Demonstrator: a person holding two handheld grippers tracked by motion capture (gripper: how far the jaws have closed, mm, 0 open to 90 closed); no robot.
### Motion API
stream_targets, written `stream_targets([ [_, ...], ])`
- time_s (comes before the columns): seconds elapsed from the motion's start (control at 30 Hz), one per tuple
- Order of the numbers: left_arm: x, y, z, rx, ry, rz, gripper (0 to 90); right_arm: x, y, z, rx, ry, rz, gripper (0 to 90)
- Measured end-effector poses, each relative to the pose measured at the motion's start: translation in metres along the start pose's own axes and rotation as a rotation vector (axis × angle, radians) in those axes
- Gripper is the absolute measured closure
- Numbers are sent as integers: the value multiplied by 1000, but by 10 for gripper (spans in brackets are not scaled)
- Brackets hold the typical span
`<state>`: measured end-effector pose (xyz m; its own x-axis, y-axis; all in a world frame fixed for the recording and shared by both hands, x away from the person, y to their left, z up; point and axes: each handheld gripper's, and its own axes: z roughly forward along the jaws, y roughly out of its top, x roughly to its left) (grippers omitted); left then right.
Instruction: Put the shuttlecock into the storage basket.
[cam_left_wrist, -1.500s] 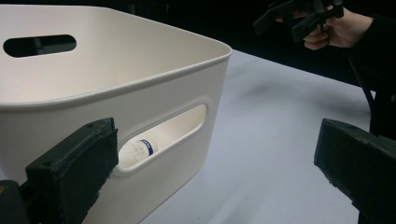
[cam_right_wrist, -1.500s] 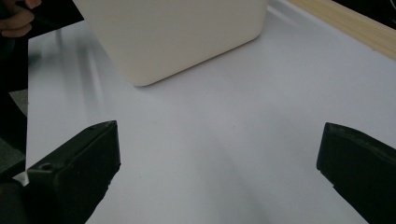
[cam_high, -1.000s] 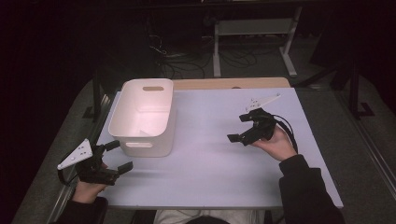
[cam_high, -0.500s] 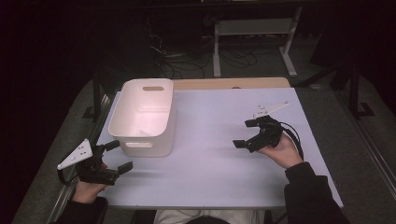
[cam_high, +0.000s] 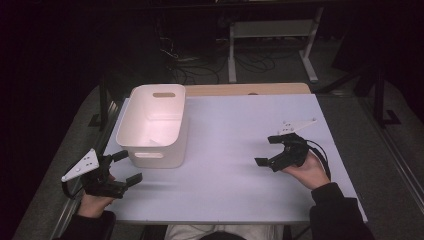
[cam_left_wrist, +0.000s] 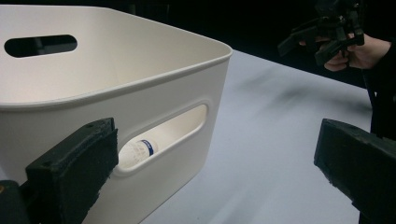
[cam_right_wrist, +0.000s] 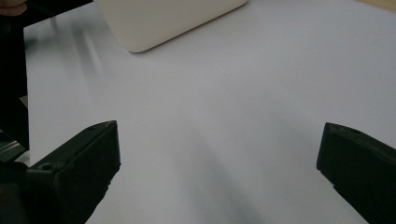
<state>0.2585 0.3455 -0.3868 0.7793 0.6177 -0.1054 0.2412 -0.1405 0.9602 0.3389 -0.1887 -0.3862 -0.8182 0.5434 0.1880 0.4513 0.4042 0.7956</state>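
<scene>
A white plastic bin (cam_high: 155, 125) with handle slots stands on the left half of the pale table (cam_high: 225, 125). In the left gripper view, a small white bottle with a blue label (cam_left_wrist: 140, 149) lies inside the bin (cam_left_wrist: 140, 70) and shows through the near handle slot. My left gripper (cam_high: 127, 167) is open just in front of the bin's near left corner, with nothing between its jaws (cam_left_wrist: 215, 172). My right gripper (cam_high: 267, 151) is open and empty over bare table at the right (cam_right_wrist: 217, 172).
The bin's near corner (cam_right_wrist: 173, 18) sits at the top of the right gripper view. A wooden strip (cam_high: 245, 89) runs along the table's far edge. Beyond it, cables and a metal stand (cam_high: 270, 45) lie on the dark floor.
My right gripper has drifted toward the table's near edge and slightly right, staying open. The left gripper and the bin have not moved.
</scene>
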Motion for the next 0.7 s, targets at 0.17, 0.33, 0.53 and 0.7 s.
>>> stream_targets([
  [0.17,0,0,0,0,1,0,0,1,-9,-5,-13,-11,9,0],
  [0.33,0,0,0,1,1,0,0,2,-19,-11,-31,-25,23,0],
  [0.53,0,0,0,0,2,-1,0,2,-31,-19,-55,-46,35,0],
  [0.7,0,0,0,0,3,0,0,2,-41,-24,-75,-62,49,0],
])
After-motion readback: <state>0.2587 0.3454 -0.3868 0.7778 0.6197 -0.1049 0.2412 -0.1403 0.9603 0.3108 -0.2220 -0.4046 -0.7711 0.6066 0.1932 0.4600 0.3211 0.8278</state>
